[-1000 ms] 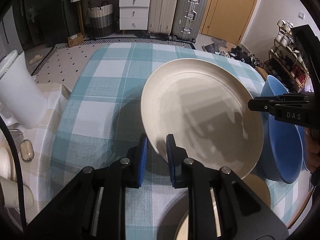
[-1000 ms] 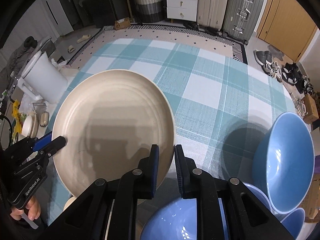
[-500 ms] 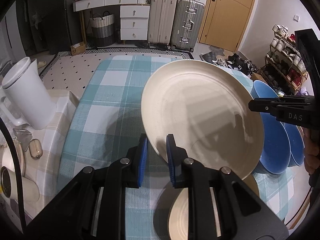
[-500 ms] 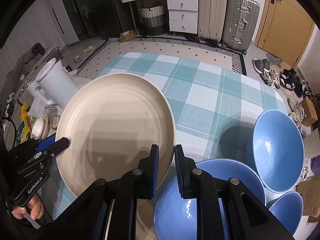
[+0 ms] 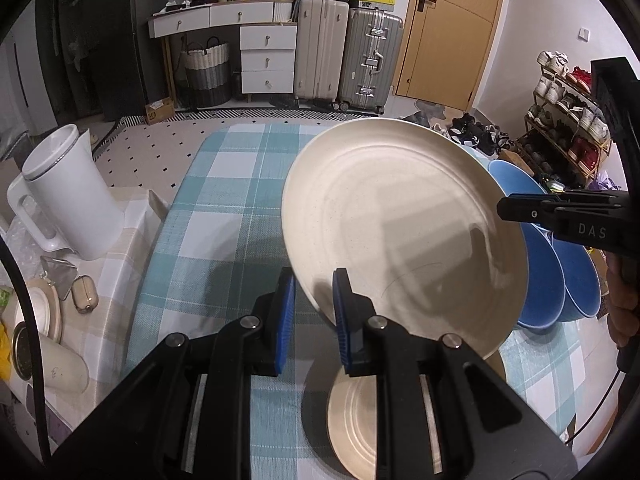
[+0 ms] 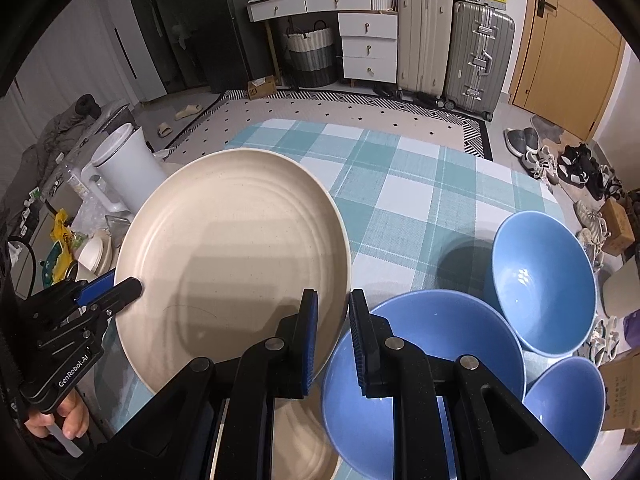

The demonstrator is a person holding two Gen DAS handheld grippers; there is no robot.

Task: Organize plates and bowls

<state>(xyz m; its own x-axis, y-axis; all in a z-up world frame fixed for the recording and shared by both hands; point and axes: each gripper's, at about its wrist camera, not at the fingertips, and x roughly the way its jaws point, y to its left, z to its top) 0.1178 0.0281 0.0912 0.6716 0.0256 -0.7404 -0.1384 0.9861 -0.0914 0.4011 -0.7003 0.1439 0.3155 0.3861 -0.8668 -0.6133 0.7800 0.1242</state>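
A large cream plate (image 5: pixel 400 224) hangs in the air above the checked table, held at opposite rims. My left gripper (image 5: pixel 314 292) is shut on its near rim; it also shows in the right wrist view (image 6: pixel 112 292). My right gripper (image 6: pixel 333 316) is shut on the plate's (image 6: pixel 236 256) right rim; it also shows in the left wrist view (image 5: pixel 516 210). A smaller cream plate (image 5: pixel 356 420) lies on the table beneath. Three blue bowls stand at the right: a large one (image 6: pixel 436 356), a tilted one (image 6: pixel 540 276) and a small one (image 6: pixel 568 400).
The teal checked tablecloth (image 6: pixel 404 196) covers the table. A white jug (image 5: pixel 64 196) and small clutter stand on a side surface at the left. Suitcases (image 5: pixel 348 48), drawers and a shoe rack (image 5: pixel 568 120) stand beyond the table.
Both grippers have lifted the large cream plate higher above the table. The smaller plate and more of the blue bowls beneath have come into view.
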